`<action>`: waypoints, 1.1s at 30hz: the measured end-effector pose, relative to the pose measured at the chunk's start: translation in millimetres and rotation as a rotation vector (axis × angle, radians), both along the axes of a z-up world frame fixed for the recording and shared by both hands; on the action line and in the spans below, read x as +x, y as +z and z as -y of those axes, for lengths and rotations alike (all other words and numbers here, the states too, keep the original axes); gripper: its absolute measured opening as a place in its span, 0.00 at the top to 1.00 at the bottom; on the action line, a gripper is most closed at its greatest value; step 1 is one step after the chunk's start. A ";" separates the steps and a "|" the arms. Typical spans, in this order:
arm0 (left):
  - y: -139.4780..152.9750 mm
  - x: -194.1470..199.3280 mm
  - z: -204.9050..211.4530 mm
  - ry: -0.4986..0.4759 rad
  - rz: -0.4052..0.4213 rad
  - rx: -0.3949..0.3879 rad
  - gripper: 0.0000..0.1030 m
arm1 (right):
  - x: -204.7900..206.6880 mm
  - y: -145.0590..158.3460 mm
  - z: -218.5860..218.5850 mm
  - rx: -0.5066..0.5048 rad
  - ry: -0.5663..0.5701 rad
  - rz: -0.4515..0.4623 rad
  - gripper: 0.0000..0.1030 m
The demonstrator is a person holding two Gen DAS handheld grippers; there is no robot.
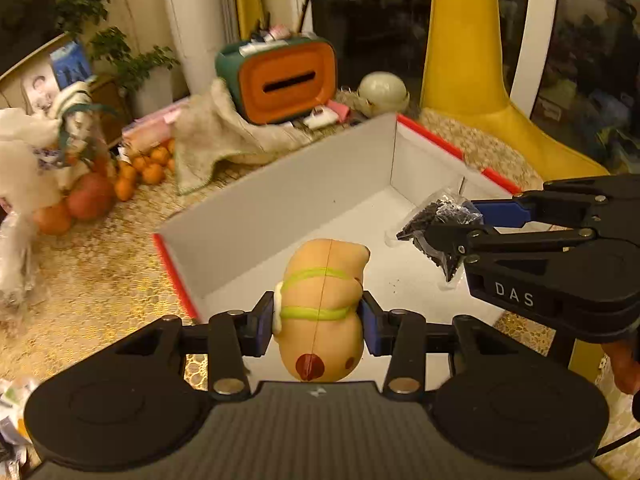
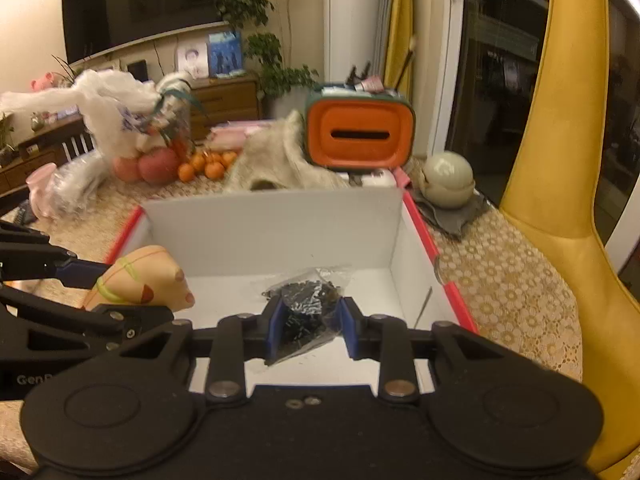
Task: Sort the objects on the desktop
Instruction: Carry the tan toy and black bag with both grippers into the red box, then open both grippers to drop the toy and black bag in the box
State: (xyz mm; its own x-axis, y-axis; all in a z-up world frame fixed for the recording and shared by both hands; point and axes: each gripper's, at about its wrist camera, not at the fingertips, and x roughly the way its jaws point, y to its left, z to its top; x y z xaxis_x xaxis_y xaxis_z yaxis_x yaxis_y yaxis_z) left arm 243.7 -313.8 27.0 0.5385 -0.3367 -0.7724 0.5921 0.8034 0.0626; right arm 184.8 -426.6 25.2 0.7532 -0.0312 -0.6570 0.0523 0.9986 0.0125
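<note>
My left gripper (image 1: 318,322) is shut on a tan squishy animal toy (image 1: 326,288) with green bands and red spots; its blue pads press both sides. The toy hangs above the near part of a white cardboard box with red edges (image 1: 276,196). From the right wrist view the toy (image 2: 140,280) and left gripper (image 2: 92,288) show at the left over the box (image 2: 276,224). My right gripper (image 2: 310,326) is shut on a clear plastic bag of small black pieces (image 2: 306,300), held over the box floor. In the left wrist view that bag (image 1: 440,216) and the right gripper (image 1: 460,224) sit at the right.
Behind the box stand an orange and green tissue holder (image 2: 358,132), a beige cloth (image 2: 276,164), a round pale jar (image 2: 446,178), apples and tangerines (image 2: 180,166) and a white plastic bag (image 2: 108,100). A yellow chair (image 2: 568,184) rises at the right. A patterned lace cloth (image 2: 508,276) covers the table.
</note>
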 end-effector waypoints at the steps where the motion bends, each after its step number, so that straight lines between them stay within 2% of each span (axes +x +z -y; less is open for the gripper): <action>1: -4.0 3.9 3.7 -0.005 -0.011 0.009 0.59 | 3.4 -3.7 2.3 0.000 0.001 -0.016 0.71; 10: -29.2 31.9 19.2 -0.002 -0.100 0.039 0.59 | 29.2 -32.9 15.7 0.038 -0.001 -0.160 0.71; 26: -62.0 62.6 31.2 -0.003 -0.240 0.075 0.59 | 43.8 -52.3 23.1 0.055 0.000 -0.285 0.71; 33: -70.4 72.1 37.0 0.006 -0.303 0.110 0.57 | 45.1 -56.7 25.3 0.054 -0.013 -0.301 0.69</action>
State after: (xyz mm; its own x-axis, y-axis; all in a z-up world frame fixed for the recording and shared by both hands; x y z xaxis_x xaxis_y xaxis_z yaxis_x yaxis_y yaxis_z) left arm 315.8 -350.8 -43.4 0.2801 -0.2399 -0.9295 0.5925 0.8051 -0.0293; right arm 229.9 -451.9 -31.5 0.5246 0.0019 -0.8514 0.0744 0.9961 0.0481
